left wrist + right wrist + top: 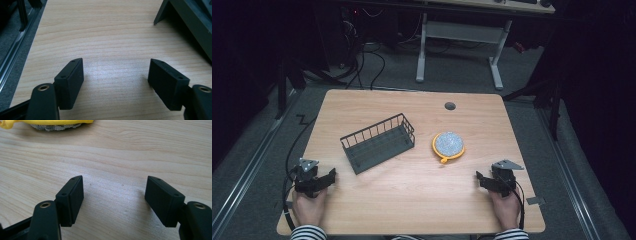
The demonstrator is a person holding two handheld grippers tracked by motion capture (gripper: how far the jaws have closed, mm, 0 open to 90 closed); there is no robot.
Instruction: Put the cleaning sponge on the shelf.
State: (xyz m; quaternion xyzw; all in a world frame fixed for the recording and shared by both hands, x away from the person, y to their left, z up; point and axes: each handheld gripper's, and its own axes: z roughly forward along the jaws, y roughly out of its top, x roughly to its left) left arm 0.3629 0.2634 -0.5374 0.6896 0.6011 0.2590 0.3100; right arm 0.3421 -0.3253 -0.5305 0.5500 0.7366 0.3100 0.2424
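The basket [379, 142], a dark wire one, sits empty on the table [412, 210] left of centre, turned at an angle so that its long side runs from near-left to far-right. To its right, apart from it, we see a round strainer [448, 146] with a yellow rim and a silvery mesh face, its short yellow tab pointing toward the near edge. A small dark hole [450, 106] marks the tabletop beyond the strainer.

We hold the left gripper [331, 176] at the near-left corner, resting low over the wood and aimed toward the basket. In the left gripper view its jaws stand wide apart with bare wood between them, holding nothing; a corner of the basket [186, 17] shows at the upper right, well ahead of the jaws.

The right gripper [479, 178] sits near the near-right corner, aimed inward toward the strainer. In the right gripper view its jaws are likewise spread wide and empty, and the yellow edge of the strainer [50, 123] lies at the top left, well clear of them.

Striped sleeves [309, 232] show at the bottom edge of the high view.
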